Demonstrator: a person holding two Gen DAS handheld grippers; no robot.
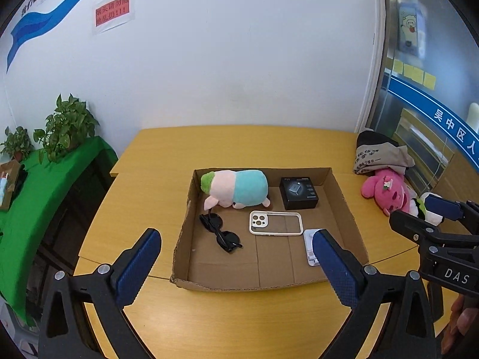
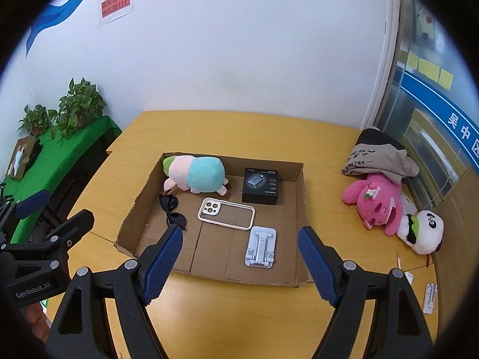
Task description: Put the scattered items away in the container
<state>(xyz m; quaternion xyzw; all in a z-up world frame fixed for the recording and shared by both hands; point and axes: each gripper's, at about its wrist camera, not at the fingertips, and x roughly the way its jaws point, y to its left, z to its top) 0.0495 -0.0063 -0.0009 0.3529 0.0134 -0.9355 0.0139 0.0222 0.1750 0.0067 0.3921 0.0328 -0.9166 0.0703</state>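
Bright, even light; fisheye-warped edges.

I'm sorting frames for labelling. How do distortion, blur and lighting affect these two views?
Left wrist view: fisheye bends the table edge and door frame; black corners; box contents sharp; poster on the glass at right blurred. Right wrist view: heavier round black vignette, same curving; phone case and stand crisp; even soft light, faint shadows, no glare on the items.

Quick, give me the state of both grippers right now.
Left gripper: open, nothing between its jaws, above the cardboard box.
Right gripper: open, holding nothing, above the same box.
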